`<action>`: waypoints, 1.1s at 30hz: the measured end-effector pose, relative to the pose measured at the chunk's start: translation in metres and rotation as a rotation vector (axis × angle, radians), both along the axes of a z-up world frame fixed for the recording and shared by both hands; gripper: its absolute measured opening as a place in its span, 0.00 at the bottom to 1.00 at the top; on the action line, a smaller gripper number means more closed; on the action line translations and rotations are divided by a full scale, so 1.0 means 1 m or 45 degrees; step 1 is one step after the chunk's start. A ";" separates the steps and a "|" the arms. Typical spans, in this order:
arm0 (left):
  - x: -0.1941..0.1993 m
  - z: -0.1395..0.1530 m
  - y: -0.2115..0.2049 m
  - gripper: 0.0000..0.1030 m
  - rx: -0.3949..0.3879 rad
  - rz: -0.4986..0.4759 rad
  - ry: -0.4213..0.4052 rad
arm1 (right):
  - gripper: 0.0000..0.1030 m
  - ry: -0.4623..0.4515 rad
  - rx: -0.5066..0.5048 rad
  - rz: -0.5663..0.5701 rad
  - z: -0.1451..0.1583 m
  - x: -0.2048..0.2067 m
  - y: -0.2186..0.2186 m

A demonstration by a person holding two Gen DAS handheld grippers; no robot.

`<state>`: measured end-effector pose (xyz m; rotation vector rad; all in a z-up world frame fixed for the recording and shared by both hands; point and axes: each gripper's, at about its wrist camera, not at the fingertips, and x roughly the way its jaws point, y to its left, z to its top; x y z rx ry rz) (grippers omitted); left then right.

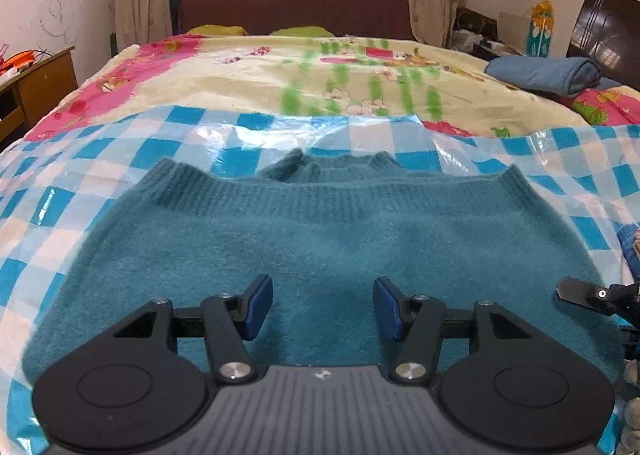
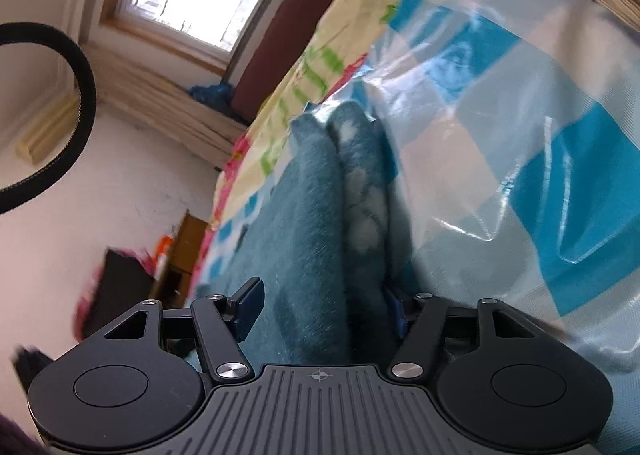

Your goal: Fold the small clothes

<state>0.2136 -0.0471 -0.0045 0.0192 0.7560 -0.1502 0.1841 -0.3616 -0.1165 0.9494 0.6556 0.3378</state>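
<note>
A teal sweater (image 1: pixel 320 255), already doubled over so that its ribbed hem lies across the far side with the sleeves showing beyond it, is spread on a checked plastic sheet (image 1: pixel 80 183) laid over the bed (image 1: pixel 248 67).

The left tool (image 1: pixel 323 305) hangs above the near part of the sweater with its jaws parted and nothing between them. The right tool (image 2: pixel 322 309) is turned on its side at the sweater's right edge; a thick fold of the knit runs up between its jaws. The jaws stand wide, and whether the pads press on the fold cannot be told, since the right pad is half hidden behind the wool.

What could go wrong, as a judgement: the plastic sheet is slick and crinkled, so the whole sweater may slide rather than fold if one edge is pulled. The layers in the right tool are bulky and fuzzy; one could slip out and leave a skewed fold. The sheet itself bulges close beside that pad and might be pinched along with the wool.

Open bedding lies well beyond the hem, so there is room forward. On the left the bed edge and a wooden cabinet (image 1: pixel 40 83) are near. On the right a folded blue cloth (image 1: pixel 548 73) lies well apart.
</note>
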 end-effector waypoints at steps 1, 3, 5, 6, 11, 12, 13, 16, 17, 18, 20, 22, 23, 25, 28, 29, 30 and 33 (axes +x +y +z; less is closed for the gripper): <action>0.002 -0.004 -0.001 0.59 0.005 -0.003 0.018 | 0.61 -0.004 0.011 0.001 0.001 -0.001 -0.001; 0.004 -0.011 -0.002 0.60 0.007 0.006 0.033 | 0.51 -0.010 0.052 0.001 0.001 -0.003 -0.004; 0.004 -0.014 0.000 0.61 -0.012 0.024 0.038 | 0.48 -0.038 0.107 0.015 0.004 -0.005 -0.007; 0.003 -0.014 0.000 0.61 -0.016 0.029 0.040 | 0.48 -0.061 0.134 0.031 0.005 -0.006 -0.007; 0.003 -0.016 -0.002 0.63 0.006 0.026 0.043 | 0.48 -0.082 0.145 0.075 0.007 -0.001 -0.002; 0.004 -0.016 -0.002 0.63 0.010 0.027 0.044 | 0.48 -0.078 0.149 0.076 0.007 0.000 -0.002; 0.004 -0.017 -0.003 0.63 0.018 0.027 0.043 | 0.49 -0.072 0.147 0.074 0.007 0.001 -0.002; 0.004 -0.017 -0.004 0.64 0.026 0.027 0.045 | 0.50 -0.021 0.120 0.051 0.005 0.003 -0.003; 0.004 -0.017 -0.004 0.64 0.026 0.026 0.046 | 0.50 0.003 0.101 0.030 0.003 0.001 -0.005; 0.004 -0.017 -0.004 0.64 0.024 0.025 0.046 | 0.50 0.018 0.074 0.008 0.002 0.000 -0.007; 0.004 -0.017 -0.002 0.64 0.017 0.023 0.046 | 0.48 0.042 0.066 -0.037 -0.001 -0.001 -0.011; 0.004 -0.018 -0.001 0.64 0.009 0.019 0.042 | 0.47 0.039 0.065 -0.077 -0.003 0.000 -0.014; 0.003 -0.018 0.000 0.64 0.005 0.017 0.039 | 0.47 0.039 0.066 -0.100 -0.003 0.001 -0.015; 0.002 -0.019 0.002 0.64 -0.002 0.011 0.032 | 0.48 0.035 0.067 -0.109 -0.006 0.002 -0.014; 0.001 -0.018 0.002 0.64 -0.004 0.013 0.030 | 0.51 0.027 0.072 -0.066 -0.006 0.006 -0.011; 0.001 -0.017 0.001 0.64 -0.003 0.013 0.028 | 0.51 0.016 0.113 -0.028 -0.006 0.006 -0.010; -0.001 -0.016 0.001 0.64 0.000 0.009 0.023 | 0.51 0.001 0.167 0.006 -0.005 0.006 -0.009; -0.004 -0.015 0.000 0.64 0.018 -0.003 -0.003 | 0.51 -0.044 0.332 0.082 -0.009 0.005 -0.015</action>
